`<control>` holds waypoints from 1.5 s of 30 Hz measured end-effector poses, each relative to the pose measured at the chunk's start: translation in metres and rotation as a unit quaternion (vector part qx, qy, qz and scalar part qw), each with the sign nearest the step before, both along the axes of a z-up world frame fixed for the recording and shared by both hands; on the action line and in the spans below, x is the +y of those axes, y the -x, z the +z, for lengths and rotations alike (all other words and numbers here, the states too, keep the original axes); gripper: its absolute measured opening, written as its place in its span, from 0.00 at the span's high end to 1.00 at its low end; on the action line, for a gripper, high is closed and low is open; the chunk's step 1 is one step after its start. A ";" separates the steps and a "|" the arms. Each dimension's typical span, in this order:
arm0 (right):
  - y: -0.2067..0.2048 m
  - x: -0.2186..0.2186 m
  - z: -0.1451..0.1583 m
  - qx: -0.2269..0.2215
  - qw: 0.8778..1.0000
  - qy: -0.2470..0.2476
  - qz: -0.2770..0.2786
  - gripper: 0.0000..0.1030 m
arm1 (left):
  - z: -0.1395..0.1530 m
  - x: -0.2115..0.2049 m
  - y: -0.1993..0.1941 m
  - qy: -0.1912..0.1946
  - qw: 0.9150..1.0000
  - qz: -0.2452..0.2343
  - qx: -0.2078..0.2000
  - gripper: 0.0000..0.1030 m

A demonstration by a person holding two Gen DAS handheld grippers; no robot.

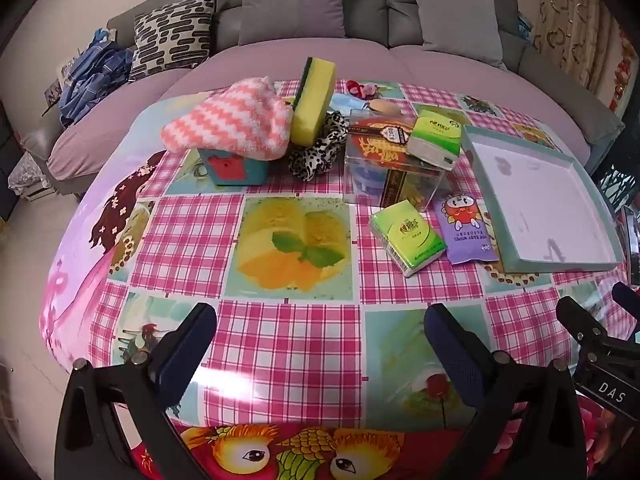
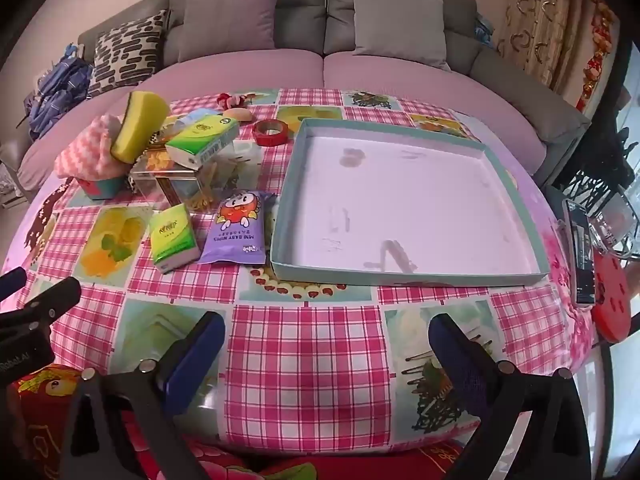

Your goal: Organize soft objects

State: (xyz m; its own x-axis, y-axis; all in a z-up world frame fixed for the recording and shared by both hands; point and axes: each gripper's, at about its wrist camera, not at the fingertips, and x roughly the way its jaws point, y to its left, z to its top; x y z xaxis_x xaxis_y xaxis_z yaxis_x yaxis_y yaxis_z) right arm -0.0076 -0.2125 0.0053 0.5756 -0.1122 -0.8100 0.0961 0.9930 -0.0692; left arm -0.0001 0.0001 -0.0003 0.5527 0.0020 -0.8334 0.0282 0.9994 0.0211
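sock: pink-white (image 1: 228, 120), draped on a teal box (image 1: 236, 168), far left of table
sponge: yellow (image 1: 314, 102), leans upright between sock and scrunchie (image 1: 320, 152)
tissues: one pack (image 1: 434, 140) on top of the clear box (image 1: 394, 164), one (image 1: 408, 238) flat just in front of that box
wipes: purple pack (image 1: 466, 230) between front tissues and tray
tray: teal rim (image 2: 290, 196), white inside, nothing in it
left gripper: (image 1: 320, 356) released, jaws wide, above near cloth
right gripper: (image 2: 328, 360) released, jaws wide, in front of tray
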 end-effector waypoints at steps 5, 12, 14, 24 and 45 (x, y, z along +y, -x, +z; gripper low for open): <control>0.002 -0.001 0.001 -0.001 1.000 0.001 0.000 0.00 | -0.004 0.000 0.000 0.000 1.000 0.004 0.009 0.00; 0.006 -0.005 -0.003 0.001 1.000 -0.003 -0.004 0.00 | -0.003 0.002 -0.002 0.006 1.000 0.006 0.014 0.00; 0.008 -0.006 -0.003 0.001 1.000 -0.003 -0.004 0.00 | -0.004 0.002 -0.002 0.005 1.000 0.007 0.014 0.00; 0.000 -0.003 -0.003 0.009 1.000 -0.002 -0.011 0.00 | -0.005 0.001 -0.003 0.004 1.000 0.008 0.018 0.00; 0.000 -0.003 -0.004 0.011 1.000 -0.004 -0.015 0.00 | -0.007 0.003 -0.003 0.007 1.000 0.008 0.024 0.00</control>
